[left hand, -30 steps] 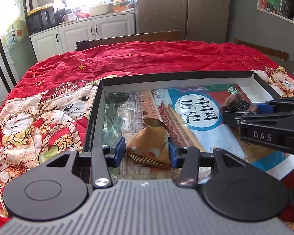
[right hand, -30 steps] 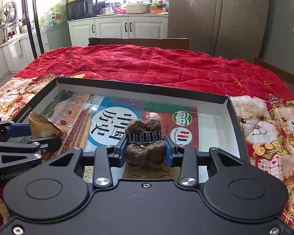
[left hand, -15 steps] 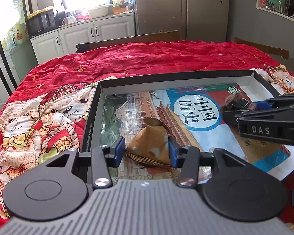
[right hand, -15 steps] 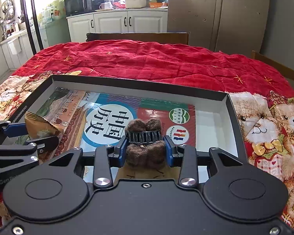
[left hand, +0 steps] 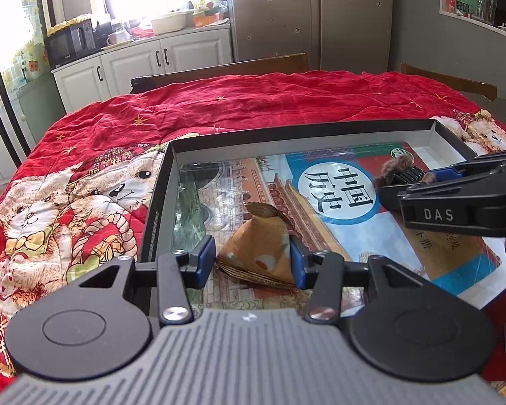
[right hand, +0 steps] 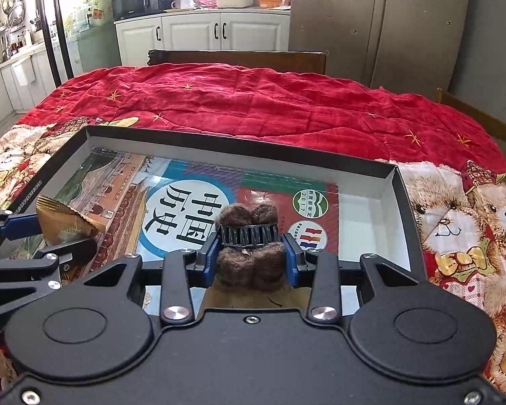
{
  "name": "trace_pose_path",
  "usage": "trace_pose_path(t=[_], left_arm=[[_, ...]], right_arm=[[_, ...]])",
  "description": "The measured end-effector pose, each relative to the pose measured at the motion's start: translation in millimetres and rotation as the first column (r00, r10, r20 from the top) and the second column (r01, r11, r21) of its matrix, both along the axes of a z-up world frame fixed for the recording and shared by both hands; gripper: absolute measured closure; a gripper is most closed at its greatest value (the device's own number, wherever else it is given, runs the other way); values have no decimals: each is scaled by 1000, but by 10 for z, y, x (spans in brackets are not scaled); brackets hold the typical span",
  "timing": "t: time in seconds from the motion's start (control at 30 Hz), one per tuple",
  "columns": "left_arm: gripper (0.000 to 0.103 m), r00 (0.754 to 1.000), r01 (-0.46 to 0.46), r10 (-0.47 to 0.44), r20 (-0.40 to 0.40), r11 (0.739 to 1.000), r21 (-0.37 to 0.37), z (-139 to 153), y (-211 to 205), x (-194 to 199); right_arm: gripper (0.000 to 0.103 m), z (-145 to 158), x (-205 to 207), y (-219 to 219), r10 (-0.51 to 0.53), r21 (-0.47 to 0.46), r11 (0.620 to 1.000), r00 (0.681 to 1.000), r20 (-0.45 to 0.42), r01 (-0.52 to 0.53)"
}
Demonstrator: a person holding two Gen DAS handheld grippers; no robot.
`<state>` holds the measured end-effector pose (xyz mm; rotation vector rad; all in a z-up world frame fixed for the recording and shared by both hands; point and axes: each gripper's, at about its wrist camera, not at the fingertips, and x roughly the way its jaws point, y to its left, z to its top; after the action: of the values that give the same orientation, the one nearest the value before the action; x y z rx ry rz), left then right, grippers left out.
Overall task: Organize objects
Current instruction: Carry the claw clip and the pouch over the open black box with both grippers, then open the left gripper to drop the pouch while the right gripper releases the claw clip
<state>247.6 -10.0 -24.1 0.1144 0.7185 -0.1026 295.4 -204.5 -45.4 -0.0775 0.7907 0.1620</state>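
Observation:
My left gripper [left hand: 253,258] is shut on a tan triangular snack packet [left hand: 258,253] and holds it over the near left part of a shallow black box [left hand: 300,133]. My right gripper [right hand: 249,258] is shut on a brown fuzzy hair claw clip [right hand: 249,256] with black teeth, over the box's near middle. A glossy book with Chinese characters [right hand: 185,216] lies inside the box. The packet also shows in the right wrist view [right hand: 60,222], and the right gripper with the clip shows in the left wrist view [left hand: 401,173].
The box sits on a table under a red quilt with teddy bears [right hand: 253,108]. Wooden chairs [right hand: 239,60] stand at the far side. White kitchen cabinets [right hand: 192,33] and a fridge [right hand: 371,20] are behind.
Both grippers have lifted slightly with their objects still held; the box and book sit lower in the views. Grips are unchanged.

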Motion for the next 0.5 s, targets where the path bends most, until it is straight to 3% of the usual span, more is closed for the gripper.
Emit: trace_pose_path(t=[0.2,0.23,0.5], left_arm=[[50,1000,3,-3,2,1000,4,1,1,-5],[41,1000,5,-5,4,1000,8,-2,-1,-8],[28,1000,27,-28,10,1000,9,1,-20,-46]], right_arm=[[63,3,6,-10,-9,-1,1000,1000,-1,9],[61,5,6,-10,-7,-4,1000,1000,0,7],[45,7,-59,-30,-15,8,1000,1000,11,15]])
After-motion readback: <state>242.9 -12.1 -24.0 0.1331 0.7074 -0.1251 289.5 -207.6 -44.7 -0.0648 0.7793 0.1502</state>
